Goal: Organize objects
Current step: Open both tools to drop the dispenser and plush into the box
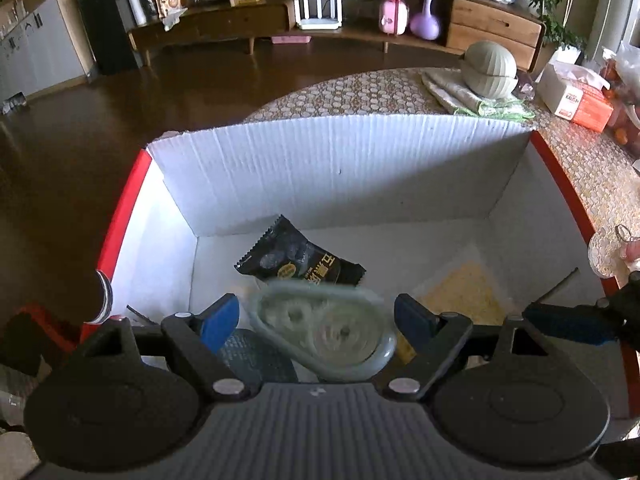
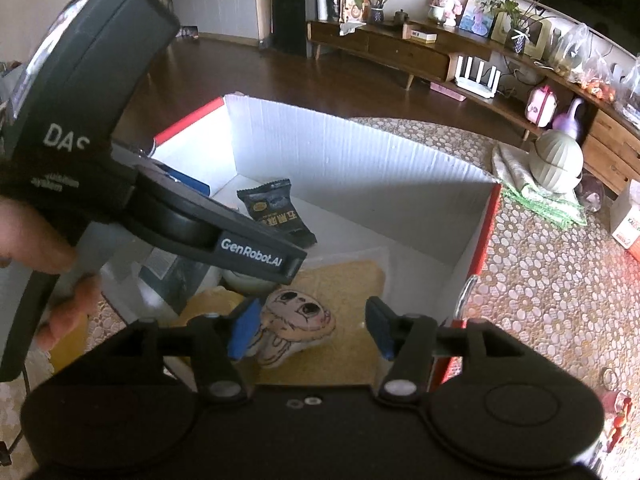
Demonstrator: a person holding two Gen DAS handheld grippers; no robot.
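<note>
A white cardboard box with red outer sides (image 1: 320, 160) (image 2: 360, 160) stands on the patterned table. In it lie a black snack packet (image 1: 300, 260) (image 2: 276, 212) and a yellow packet (image 1: 464, 296) (image 2: 352, 276). My left gripper (image 1: 316, 320) is open over the box; a pale green correction-tape dispenser (image 1: 324, 328), blurred, sits between its blue pads without touching them. My right gripper (image 2: 312, 328) is open above the box's near end; a small cartoon-face plush (image 2: 296, 324) lies loose between its fingers. The left gripper's body (image 2: 120, 160) crosses the right wrist view.
On the table to the right are a ribbed green bowl set on folded cloths (image 1: 488, 72) (image 2: 556, 160), a tissue box (image 1: 576, 96) and small trinkets (image 1: 612, 256). A wooden sideboard (image 1: 360, 20) stands across the dark floor.
</note>
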